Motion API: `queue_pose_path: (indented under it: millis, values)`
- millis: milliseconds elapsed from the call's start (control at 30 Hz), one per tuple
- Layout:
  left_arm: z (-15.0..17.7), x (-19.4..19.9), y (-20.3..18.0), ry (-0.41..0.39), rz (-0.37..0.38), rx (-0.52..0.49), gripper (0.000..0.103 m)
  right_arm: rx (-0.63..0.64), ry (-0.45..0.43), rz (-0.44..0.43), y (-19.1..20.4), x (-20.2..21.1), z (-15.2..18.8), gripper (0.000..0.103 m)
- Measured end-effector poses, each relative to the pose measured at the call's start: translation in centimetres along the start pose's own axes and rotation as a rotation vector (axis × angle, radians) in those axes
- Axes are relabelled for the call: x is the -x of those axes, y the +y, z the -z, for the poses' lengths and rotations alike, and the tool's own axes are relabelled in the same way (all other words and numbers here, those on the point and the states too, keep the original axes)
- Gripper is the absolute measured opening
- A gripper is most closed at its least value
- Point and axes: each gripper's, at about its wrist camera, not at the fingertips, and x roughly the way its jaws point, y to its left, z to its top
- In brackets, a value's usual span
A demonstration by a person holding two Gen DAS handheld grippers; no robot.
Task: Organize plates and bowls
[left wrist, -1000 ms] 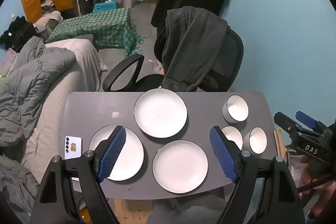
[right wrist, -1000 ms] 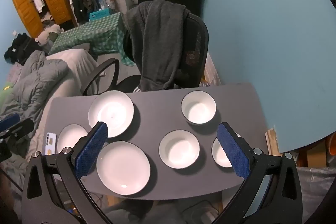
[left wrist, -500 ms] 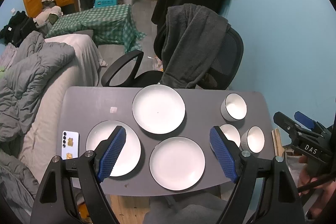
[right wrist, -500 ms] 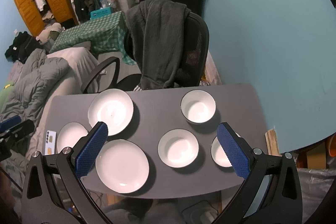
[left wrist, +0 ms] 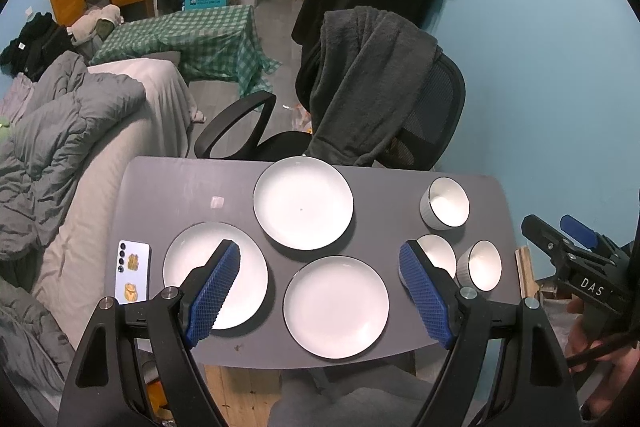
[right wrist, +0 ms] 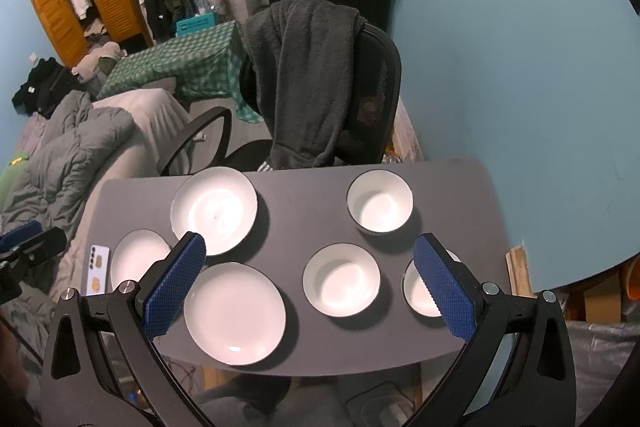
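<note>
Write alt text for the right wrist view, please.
Three white plates and three white bowls sit apart on a grey table, seen from above between the open blue-padded fingers of the right tool. Behind stands an office chair draped with a dark robe.

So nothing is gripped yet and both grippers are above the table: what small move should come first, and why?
Probably lower the left gripper toward the near plate framed between its open fingers. All three plates lie separate and flat on the gray table, so stacking can begin there. The right gripper, also open, hovers over the middle bowl.
</note>
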Motion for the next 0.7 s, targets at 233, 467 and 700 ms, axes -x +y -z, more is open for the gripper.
queue_pose_path:
  millis: [233, 467, 700]
  values:
    - [0.3, 0.2, 0.0, 0.003, 0.001, 0.007, 0.083, -0.002, -0.001, -0.003, -0.1, -0.1, 0.0, 0.102]
    - [0.4, 0.3, 0.1, 0.005, 0.003, 0.011, 0.083, 0.001, -0.001, -0.004, 0.1, 0.0, 0.3, 0.102]
    - [1.0, 0.6, 0.5, 0.006, 0.019, 0.027, 0.083, 0.002, -0.003, -0.008, 0.1, 0.1, 0.4, 0.102]
